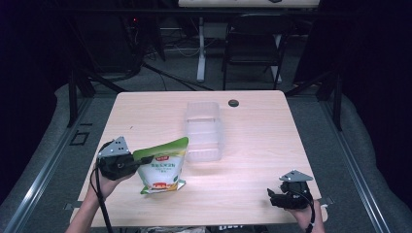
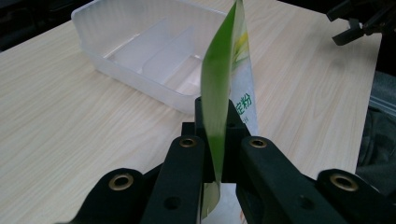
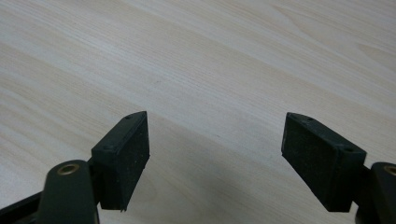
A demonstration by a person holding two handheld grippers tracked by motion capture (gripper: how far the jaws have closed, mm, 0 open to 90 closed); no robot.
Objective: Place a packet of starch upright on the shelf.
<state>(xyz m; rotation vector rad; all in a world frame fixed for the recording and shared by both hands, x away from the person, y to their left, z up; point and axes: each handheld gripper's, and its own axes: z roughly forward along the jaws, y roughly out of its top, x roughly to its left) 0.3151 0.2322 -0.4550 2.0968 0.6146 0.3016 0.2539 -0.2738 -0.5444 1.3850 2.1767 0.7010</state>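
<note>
The clear divided bin stands mid-tabletop as the main obstacle. Just beside its near left corner a green pouch blocks the way. Right of the bin the wood lies bare to the edge; a small black disc sits beyond it.

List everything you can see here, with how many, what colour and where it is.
Pouch: one, green top with white body, held at its top edge near the table's front left, hanging towards the table.
Divided bin: one, clear frosted plastic with dividers, middle of the table, just beyond the pouch.
Round cap: one, dark, set in the table's far edge.
Table: one, light wood.
Folding chair: one, dark, on the floor behind the table.
Left gripper: one, black with a grey plate on top, jaws closed on the pouch's green edge.
Right gripper: one, black, near the table's front right corner, jaws wide apart with nothing between them.
</note>
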